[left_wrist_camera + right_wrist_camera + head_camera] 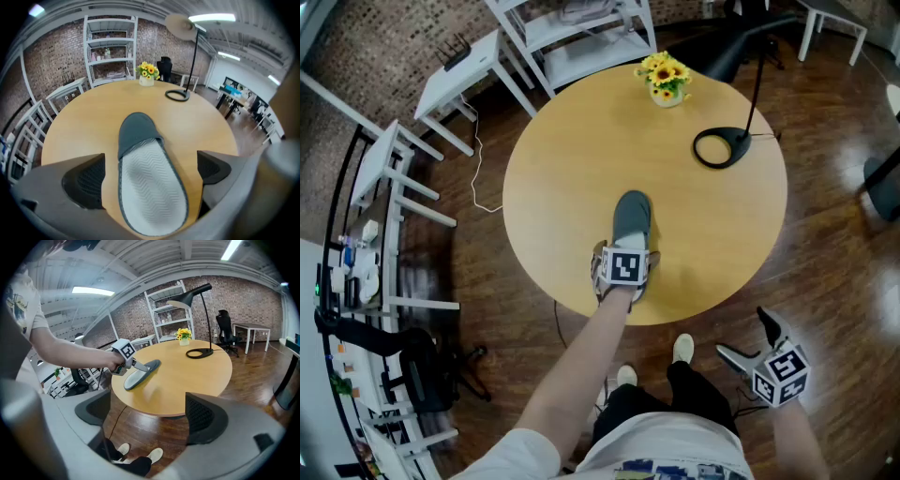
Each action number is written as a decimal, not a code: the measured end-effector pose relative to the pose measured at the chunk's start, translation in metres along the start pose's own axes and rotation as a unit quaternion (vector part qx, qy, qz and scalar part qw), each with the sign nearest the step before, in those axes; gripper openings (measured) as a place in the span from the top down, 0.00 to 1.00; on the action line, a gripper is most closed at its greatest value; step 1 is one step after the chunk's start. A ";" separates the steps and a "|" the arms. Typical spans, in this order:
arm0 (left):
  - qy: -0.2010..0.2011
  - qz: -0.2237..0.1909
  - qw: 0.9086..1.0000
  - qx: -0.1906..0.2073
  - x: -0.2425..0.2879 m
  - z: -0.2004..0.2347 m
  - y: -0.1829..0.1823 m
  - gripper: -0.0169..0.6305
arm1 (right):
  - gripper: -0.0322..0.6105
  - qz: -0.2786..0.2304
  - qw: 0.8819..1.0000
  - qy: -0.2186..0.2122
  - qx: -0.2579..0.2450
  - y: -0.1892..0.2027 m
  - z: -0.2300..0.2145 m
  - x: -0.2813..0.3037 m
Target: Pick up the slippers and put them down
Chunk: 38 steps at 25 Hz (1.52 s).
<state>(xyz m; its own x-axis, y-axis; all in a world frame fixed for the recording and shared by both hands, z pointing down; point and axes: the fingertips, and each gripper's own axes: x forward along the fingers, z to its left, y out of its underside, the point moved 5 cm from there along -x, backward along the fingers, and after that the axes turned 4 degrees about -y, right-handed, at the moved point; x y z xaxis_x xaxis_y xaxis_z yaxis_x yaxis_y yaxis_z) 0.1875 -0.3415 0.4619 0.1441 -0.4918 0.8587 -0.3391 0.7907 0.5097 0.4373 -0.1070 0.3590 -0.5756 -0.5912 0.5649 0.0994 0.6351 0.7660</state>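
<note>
One dark grey slipper (631,217) with a pale ribbed insole lies flat on the round wooden table (581,159), toe pointing away, heel at the near edge. My left gripper (625,251) straddles its heel. In the left gripper view the slipper (145,173) sits between the two jaws with bare wood showing on both sides, so the left gripper (151,174) is open. My right gripper (745,337) hangs off the table at the lower right, above the floor, open and empty. The right gripper view looks past the right gripper (149,411) to the left gripper (131,364) and the slipper (140,372).
A small vase of yellow flowers (664,80) stands at the table's far edge, and a black lamp with a ring base (722,147) at the right. White shelves (581,37) and white tables (464,70) stand behind. The person's shoes (682,349) rest on the wooden floor.
</note>
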 end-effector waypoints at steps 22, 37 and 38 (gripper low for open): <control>0.022 0.000 0.998 -0.054 -0.077 -0.047 0.030 0.14 | 0.19 -0.005 0.997 -0.066 -0.038 -0.017 -0.032 -0.057; 0.045 -0.068 0.995 -0.055 -0.262 0.113 0.237 0.14 | 0.22 0.003 0.991 -0.083 -0.102 -0.023 0.233 0.034; 0.039 -0.071 0.995 -0.060 -0.271 0.130 0.255 0.14 | 0.23 0.004 0.991 -0.085 -0.105 -0.019 0.253 0.040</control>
<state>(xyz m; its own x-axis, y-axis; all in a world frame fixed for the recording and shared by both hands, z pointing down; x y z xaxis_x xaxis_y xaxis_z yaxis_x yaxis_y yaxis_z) -0.0586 -0.0541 0.3519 0.2565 -0.5749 0.7770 -0.1975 0.7557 0.6244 0.2075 -0.0166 0.2895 -0.7015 -0.4828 0.5242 0.2604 0.5110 0.8192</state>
